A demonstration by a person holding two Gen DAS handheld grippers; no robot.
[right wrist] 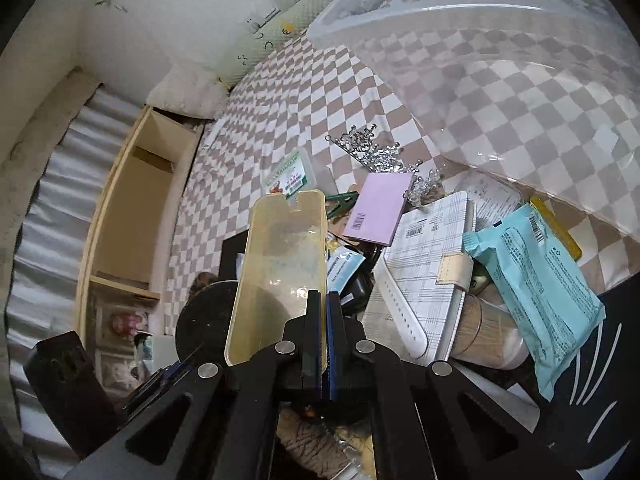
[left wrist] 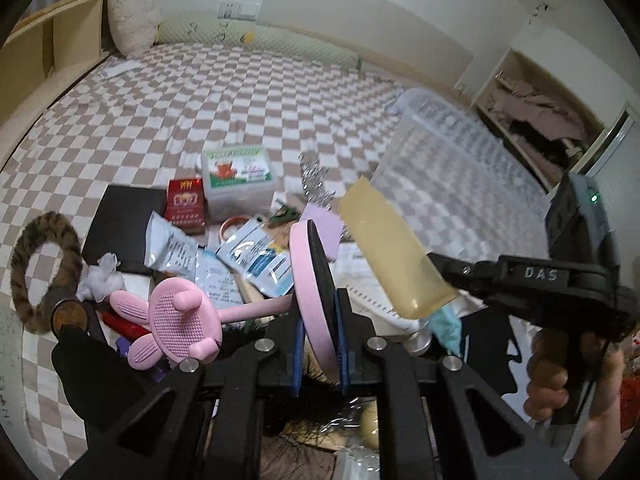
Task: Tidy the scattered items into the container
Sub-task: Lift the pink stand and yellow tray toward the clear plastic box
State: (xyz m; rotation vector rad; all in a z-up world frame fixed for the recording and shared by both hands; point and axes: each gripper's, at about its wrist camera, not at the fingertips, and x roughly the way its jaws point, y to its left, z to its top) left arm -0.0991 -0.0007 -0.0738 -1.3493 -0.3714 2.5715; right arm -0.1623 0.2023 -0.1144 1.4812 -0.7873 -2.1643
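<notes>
My left gripper (left wrist: pixel 318 354) is shut on a round pink mirror (left wrist: pixel 312 296), held edge-on above the pile; its stem ends in a pink rabbit-shaped base (left wrist: pixel 178 316). My right gripper (right wrist: pixel 322 344) is shut on a yellowed clear phone case (right wrist: pixel 280 268), which also shows in the left wrist view (left wrist: pixel 394 248) lifted above the clutter. The clear plastic container (left wrist: pixel 460 168) stands on the checkered bed to the right, and in the right wrist view (right wrist: pixel 500 60) it fills the upper right. Scattered items lie in a heap below both grippers.
The heap holds a red cigarette pack (left wrist: pixel 185 206), a green-lidded box (left wrist: pixel 238 176), a black box (left wrist: pixel 120 224), a furry hair loop (left wrist: pixel 30 268), a plaid notebook (right wrist: pixel 428 248), a teal packet (right wrist: pixel 536 276), a purple card (right wrist: pixel 380 208) and a silver tiara (right wrist: pixel 380 156). A wooden shelf (right wrist: pixel 132 208) borders the bed.
</notes>
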